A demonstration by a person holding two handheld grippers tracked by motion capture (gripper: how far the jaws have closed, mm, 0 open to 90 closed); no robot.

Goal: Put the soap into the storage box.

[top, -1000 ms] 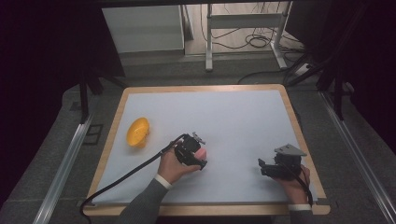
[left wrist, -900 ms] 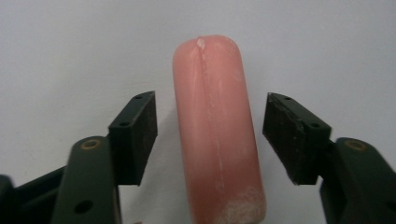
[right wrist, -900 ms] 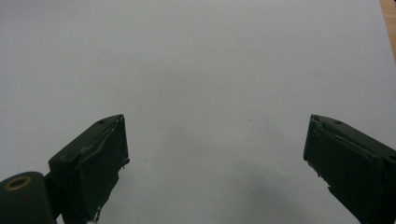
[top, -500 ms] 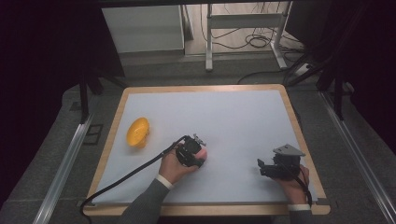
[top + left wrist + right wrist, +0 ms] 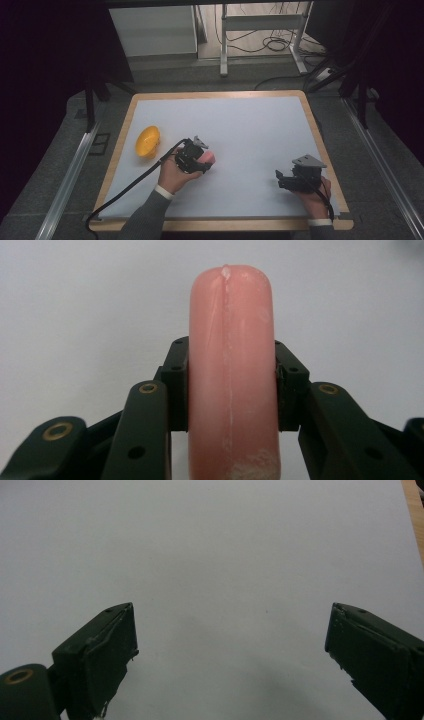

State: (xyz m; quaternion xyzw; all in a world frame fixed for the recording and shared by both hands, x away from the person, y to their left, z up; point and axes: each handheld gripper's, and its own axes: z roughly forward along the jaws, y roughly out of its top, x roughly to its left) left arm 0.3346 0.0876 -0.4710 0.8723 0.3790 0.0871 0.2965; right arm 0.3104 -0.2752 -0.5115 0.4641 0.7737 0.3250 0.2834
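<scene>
On the white table [image 5: 250, 125], pink sausage [image 5: 231, 375] lengthwise along left hand-held gripper [image 5: 231, 390].

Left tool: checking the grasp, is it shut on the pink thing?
Shut: the left tool has both pads pressed against the pink sausage-shaped thing.

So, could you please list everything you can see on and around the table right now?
Pink rounded sausage-shaped object: one, pink, clamped between the left gripper's jaws, near the middle of the mat.
Yellow bowl-shaped object: one, yellow-orange, on the mat's left side, apart from both grippers.
White mat: one, white, covering the tabletop.
Wooden table: one, light wood rim around the mat.
White cabinet: one, white, beyond the table's far edge.
Floor cables: several, dark, beyond the table.
Left gripper: one, black, shut on the pink object.
Right gripper: one, black, jaws open, at the mat's right near edge.
</scene>
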